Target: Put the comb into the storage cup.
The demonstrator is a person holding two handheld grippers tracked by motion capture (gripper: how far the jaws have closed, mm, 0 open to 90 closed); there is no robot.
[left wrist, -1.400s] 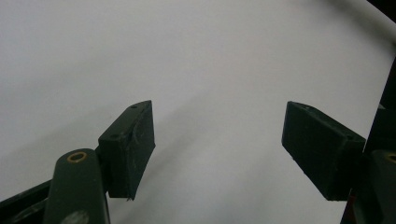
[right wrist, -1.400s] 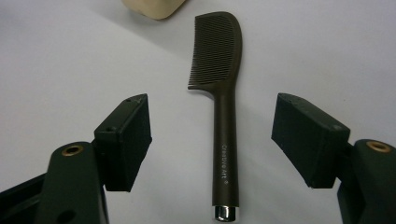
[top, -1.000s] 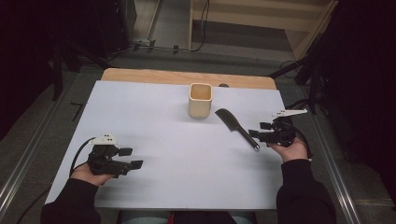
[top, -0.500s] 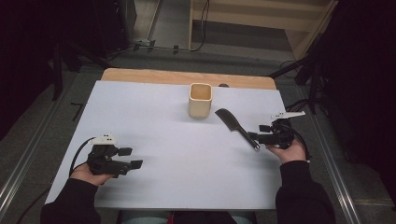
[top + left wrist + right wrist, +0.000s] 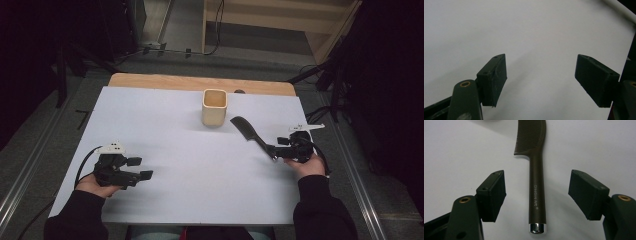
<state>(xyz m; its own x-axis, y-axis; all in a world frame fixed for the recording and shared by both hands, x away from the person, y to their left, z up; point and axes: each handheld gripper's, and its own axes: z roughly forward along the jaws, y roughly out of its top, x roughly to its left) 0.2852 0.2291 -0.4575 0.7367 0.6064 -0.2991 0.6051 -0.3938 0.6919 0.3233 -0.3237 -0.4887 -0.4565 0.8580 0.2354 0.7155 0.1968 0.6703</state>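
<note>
Right tool (image 5: 537, 195) nearer, jaws wide astride slim matte-brown comb (image 5: 537, 170) handle

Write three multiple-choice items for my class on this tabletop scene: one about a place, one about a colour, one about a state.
1. Where does the comb lie?
A. inside the cup
B. on the white sheet, right of the cup
C. on the floor

2. What colour is the cup?
A. cream
B. red
C. blue

3. How are the right tongs?
A. shut on the comb
B. open, handle between the jaws
C. shut, empty

Answers: 1 B, the high view shows it flat on the sheet; 2 A, its walls are pale cream; 3 B, both pads stand clear of the handle.
</note>
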